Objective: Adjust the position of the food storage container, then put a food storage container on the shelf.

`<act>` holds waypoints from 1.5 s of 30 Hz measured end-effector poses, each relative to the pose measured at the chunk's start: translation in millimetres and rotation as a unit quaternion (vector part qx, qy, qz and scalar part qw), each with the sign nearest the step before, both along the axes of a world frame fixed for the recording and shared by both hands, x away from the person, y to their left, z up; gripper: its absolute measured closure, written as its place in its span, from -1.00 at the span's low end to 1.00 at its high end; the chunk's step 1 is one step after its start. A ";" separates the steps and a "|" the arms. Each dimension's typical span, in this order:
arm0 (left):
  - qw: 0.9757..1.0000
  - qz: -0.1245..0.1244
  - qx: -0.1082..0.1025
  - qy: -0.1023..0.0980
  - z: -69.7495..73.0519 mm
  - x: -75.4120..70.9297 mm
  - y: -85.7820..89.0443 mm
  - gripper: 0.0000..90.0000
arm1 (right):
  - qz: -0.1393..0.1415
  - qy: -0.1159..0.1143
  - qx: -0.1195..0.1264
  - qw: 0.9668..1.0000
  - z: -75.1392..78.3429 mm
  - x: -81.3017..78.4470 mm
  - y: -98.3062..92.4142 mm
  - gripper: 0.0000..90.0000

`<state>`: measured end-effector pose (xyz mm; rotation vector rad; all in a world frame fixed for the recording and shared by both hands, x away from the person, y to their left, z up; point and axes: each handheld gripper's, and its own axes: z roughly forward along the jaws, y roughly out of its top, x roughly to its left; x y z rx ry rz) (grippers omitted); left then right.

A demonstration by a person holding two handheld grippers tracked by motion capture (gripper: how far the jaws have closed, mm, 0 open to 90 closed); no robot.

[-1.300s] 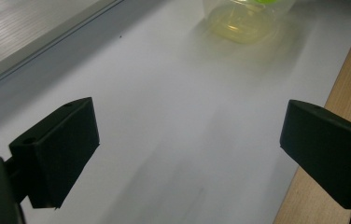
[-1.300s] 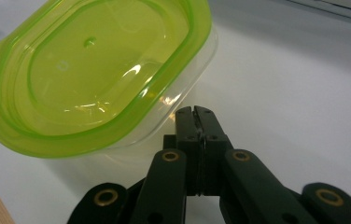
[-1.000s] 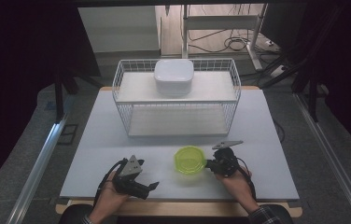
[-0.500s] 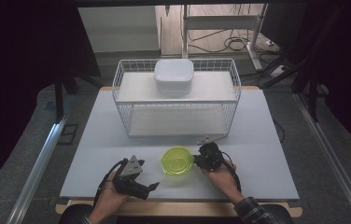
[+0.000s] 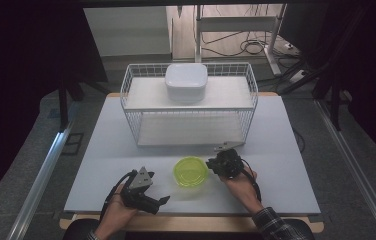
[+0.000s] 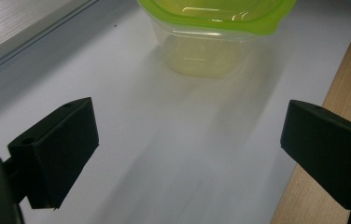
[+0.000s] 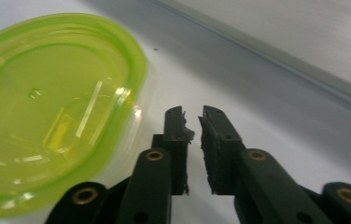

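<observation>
A clear container with a lime-green lid (image 5: 191,172) sits on the white table (image 5: 286,165) near the front edge. It also appears in the left gripper view (image 6: 215,28) and the right gripper view (image 7: 47,107). My right gripper (image 5: 211,164) lies just right of the container. Its jaws (image 7: 192,119) have just been opening and stand a narrow gap apart, with nothing between them, beside the lid's rim. My left gripper (image 5: 162,200) rests front left of the container, pointing toward it. Its jaws (image 6: 187,149) are wide open over bare table.
A white wire basket rack (image 5: 191,120) stands across the back middle of the table, with a white lidded box (image 5: 186,82) on top. The table's wooden front edge (image 6: 346,88) runs close to the left gripper. Metal rails flank the table.
The right gripper moved left and the container slid left with it. Its jaws have since parted off the lid's rim. The left gripper stayed still.
</observation>
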<state>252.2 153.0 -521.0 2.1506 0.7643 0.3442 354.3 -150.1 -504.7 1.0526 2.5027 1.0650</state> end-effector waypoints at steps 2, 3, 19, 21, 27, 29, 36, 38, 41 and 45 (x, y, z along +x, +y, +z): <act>1.000 0.000 0.002 0.001 -0.3 0.2 0.4 -0.91 | -0.003 -0.009 -0.004 1.000 3.3 -2.2 -5.3 0.60; 1.000 0.001 0.003 0.000 -0.4 0.2 0.7 -0.91 | -0.004 -0.014 -0.003 1.000 5.2 -3.9 -7.6 0.55; 1.000 0.016 -0.001 -0.005 -0.4 2.0 8.3 -0.93 | 0.010 -0.040 0.038 0.998 23.7 -28.5 -34.0 -0.61; 1.000 0.016 0.000 -0.006 -0.4 2.0 8.5 -0.93 | 0.016 -0.039 0.040 0.998 22.6 -31.6 -34.5 -0.67; 1.000 0.015 0.000 -0.006 -0.8 2.0 8.1 -0.93 | 0.029 -0.035 0.037 0.998 18.9 -38.9 -36.8 -0.79; 1.000 0.015 0.001 -0.006 -0.9 2.0 7.9 -0.93 | 0.032 -0.036 0.035 0.998 17.8 -40.2 -37.4 -0.83; 1.000 0.012 0.003 -0.006 -1.0 1.9 6.9 -0.93 | 0.032 -0.034 0.044 0.998 15.5 -39.6 -38.3 -0.89; 1.000 0.012 0.003 -0.004 -1.6 2.2 7.4 -0.93 | 0.033 -0.035 0.042 0.998 15.4 -39.1 -37.2 -0.89; 1.000 0.012 0.003 -0.004 -1.3 2.2 7.9 -0.93 | 0.036 -0.029 0.038 0.998 14.2 -38.5 -35.2 -0.90; 1.000 0.011 0.004 -0.005 -1.3 1.9 6.9 -0.93 | 0.038 -0.018 0.045 0.998 14.6 -38.0 -32.9 -0.94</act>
